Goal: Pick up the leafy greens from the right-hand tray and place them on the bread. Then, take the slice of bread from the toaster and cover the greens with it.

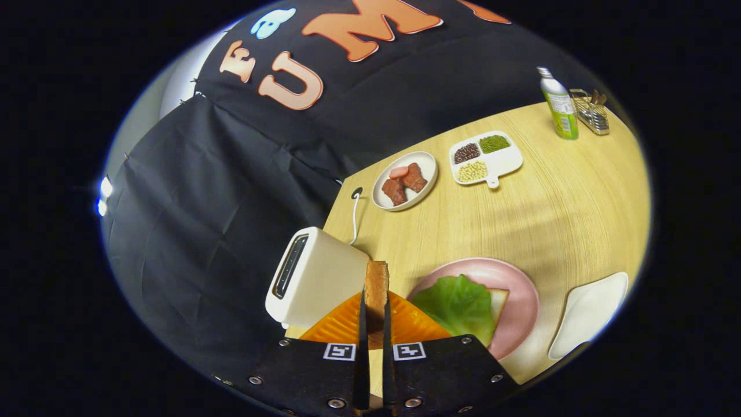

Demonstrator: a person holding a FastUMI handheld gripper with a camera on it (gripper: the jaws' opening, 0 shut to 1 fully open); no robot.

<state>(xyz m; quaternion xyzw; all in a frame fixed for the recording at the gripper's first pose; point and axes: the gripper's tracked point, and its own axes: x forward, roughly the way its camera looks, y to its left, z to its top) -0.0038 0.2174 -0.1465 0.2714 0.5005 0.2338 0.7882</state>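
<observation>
**Bread slice gripped on edge, greens lying on the pink plate**

At the left, the white toaster (pixel 315 279) is standing near the table's edge, its slot turned toward the black cloth wall, and a white cable (pixel 354 217) is running from behind it to a hole in the wooden table (pixel 556 208). Just beside the toaster, the gripper (pixel 375 324) is grasping a slice of bread (pixel 376 286): both fingers are pressing on its flat sides, and the slice is standing upright on its edge between them, with the brown crust rising above the fingertips. Under the slice, an orange mat (pixel 344 324) is lying on the table. To the right of the fingers, the pink plate (pixel 518 292) is holding another slice of bread (pixel 498 301), and the leafy greens (pixel 460 304) are lying on top of it, covering most of it. Further right, a white tray (pixel 590 313) is sitting near the table's edge.

Beyond these things, a white oval plate with pieces of meat (pixel 405 180) is resting on the table, then a divided dish with beans (pixel 485 157), then a green bottle (pixel 560 107) and a metal wire rack (pixel 590 113) at the far corner
</observation>
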